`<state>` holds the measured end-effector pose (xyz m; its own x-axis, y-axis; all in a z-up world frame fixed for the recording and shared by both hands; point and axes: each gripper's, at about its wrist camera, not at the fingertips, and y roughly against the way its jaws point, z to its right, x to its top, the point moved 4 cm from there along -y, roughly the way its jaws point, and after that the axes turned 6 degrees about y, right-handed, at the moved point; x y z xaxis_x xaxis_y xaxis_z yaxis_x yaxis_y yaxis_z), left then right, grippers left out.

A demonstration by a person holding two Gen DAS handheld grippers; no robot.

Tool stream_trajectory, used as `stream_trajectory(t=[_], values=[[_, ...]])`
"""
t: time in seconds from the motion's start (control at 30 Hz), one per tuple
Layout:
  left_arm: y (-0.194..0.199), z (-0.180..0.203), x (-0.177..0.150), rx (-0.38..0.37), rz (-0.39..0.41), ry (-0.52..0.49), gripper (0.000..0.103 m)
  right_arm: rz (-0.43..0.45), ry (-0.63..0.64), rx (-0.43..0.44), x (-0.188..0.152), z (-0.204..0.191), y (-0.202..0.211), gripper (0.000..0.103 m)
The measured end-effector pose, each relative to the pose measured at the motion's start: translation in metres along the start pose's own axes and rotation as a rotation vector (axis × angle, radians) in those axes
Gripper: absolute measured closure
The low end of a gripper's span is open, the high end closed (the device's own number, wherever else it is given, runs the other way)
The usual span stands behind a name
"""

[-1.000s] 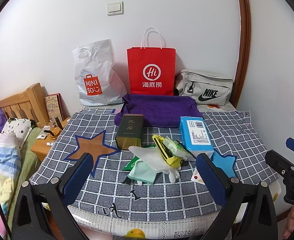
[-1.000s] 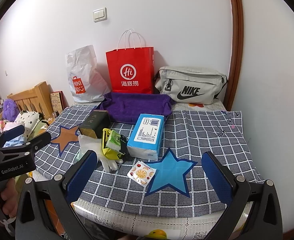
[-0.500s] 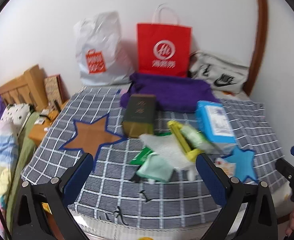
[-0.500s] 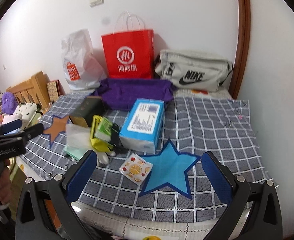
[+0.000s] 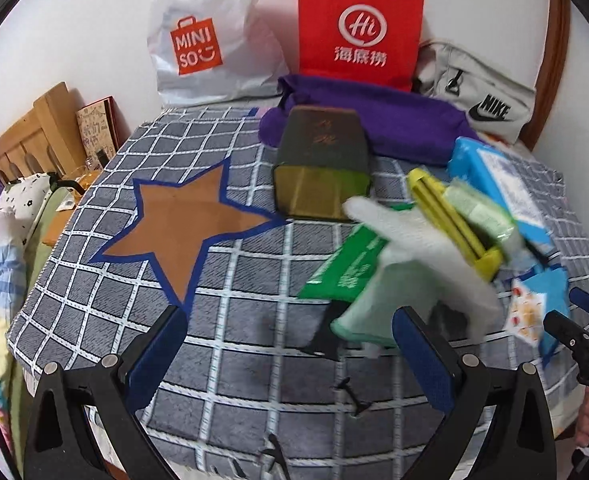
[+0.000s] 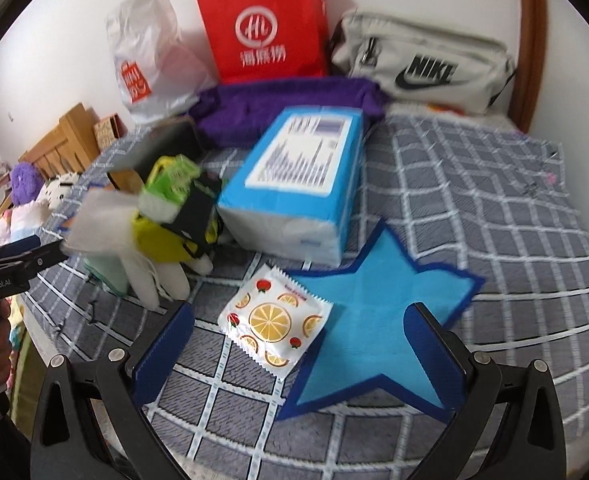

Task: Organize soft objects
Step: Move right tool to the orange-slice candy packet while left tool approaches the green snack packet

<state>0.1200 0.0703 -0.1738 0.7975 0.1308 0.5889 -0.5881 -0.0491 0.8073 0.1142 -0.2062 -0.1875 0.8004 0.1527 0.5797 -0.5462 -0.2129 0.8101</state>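
Blue-padded left gripper (image 5: 290, 354), right gripper (image 6: 310, 350), both spread wide

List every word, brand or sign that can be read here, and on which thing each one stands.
"MINISO": white plastic bag.
"Hi" over Chinese characters I cannot read surely: red paper bag.
"NIKE": grey waist bag.
"GenRobot.AI": left tool.
Blue tissue pack label and green packet: too blurred.

Both wrist cameras look down close over the checked cloth (image 5: 230, 280), sharing the central clutter and back-wall bags.
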Motion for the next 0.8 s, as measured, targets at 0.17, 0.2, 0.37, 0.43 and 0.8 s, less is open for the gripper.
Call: stream_trajectory(t=[0.17,0.2,0.37,0.43,0.8], values=[[-0.011,-0.023,-0.002,0.019,-0.007,0.029,0.0,-0.048,0.005,0.008,-0.008,-0.002,-0.024,0.0],[-0.012,-0.026,-0.001,0.014,-0.007,0.034,0.0,-0.057,0.003,0.014,-0.009,-0.003,-0.029,0.0],[-0.018,-0.032,0.002,-0.005,-0.015,0.059,0.0,-0.048,0.061,-0.038,-0.01,-0.012,-0.04,0.0],[-0.02,-0.032,0.002,-0.014,-0.016,0.06,0.0,-0.041,0.083,-0.052,-0.01,-0.017,-0.041,0.0],[-0.026,-0.027,0.003,-0.098,-0.027,0.052,0.0,0.001,0.166,-0.057,-0.012,-0.037,-0.034,0.038]])
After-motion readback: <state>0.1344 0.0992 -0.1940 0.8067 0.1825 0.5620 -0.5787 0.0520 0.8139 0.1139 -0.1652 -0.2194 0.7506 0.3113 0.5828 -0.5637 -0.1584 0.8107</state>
